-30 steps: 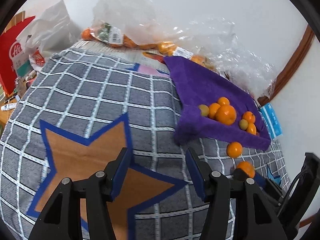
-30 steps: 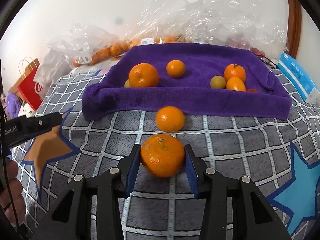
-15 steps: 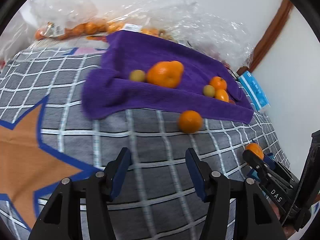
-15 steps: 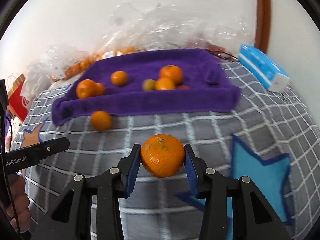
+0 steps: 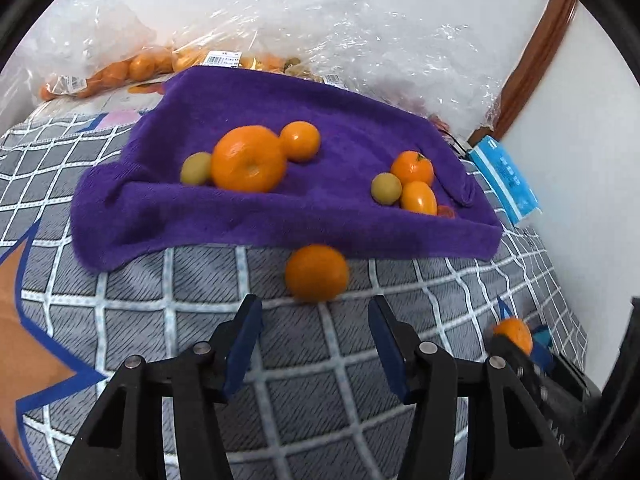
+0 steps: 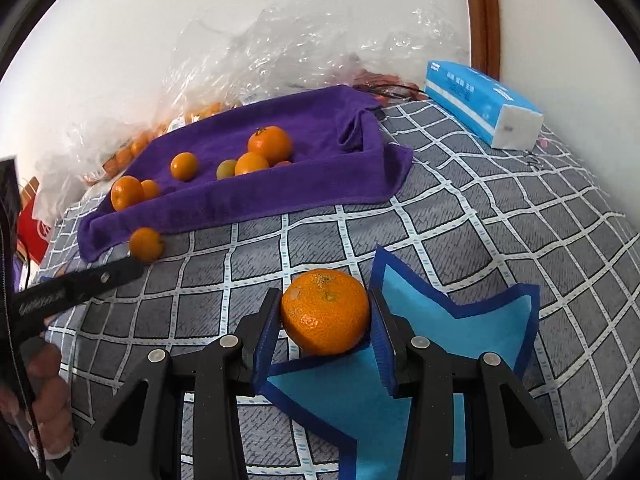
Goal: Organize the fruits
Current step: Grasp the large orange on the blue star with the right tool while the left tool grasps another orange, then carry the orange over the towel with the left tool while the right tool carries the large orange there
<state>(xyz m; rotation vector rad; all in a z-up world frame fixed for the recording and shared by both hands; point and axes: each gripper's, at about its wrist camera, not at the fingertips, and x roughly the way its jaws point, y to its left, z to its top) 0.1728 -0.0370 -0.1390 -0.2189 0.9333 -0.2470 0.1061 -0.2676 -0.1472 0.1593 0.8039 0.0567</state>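
A purple towel (image 5: 256,216) lies on the checked bedspread with several oranges and small yellow-green fruits on it, among them a big orange (image 5: 248,159). A loose orange (image 5: 317,273) sits on the bedspread just in front of the towel's edge; it also shows in the right wrist view (image 6: 146,244). My left gripper (image 5: 314,346) is open and empty, a little short of that orange. My right gripper (image 6: 325,330) is shut on an orange (image 6: 325,310) and holds it above a light blue star patch (image 6: 452,332). The towel also shows in the right wrist view (image 6: 304,196).
Clear plastic bags (image 5: 360,40) with more oranges lie behind the towel against the wall. A blue tissue pack (image 6: 482,109) lies at the right by the wall. An orange-brown star patch (image 5: 24,352) is at the left. A red bag (image 6: 32,232) stands at far left.
My left gripper has swung right and moved in on the loose orange in front of the towel. My right gripper has carried its orange back and to the right, over the blue star.
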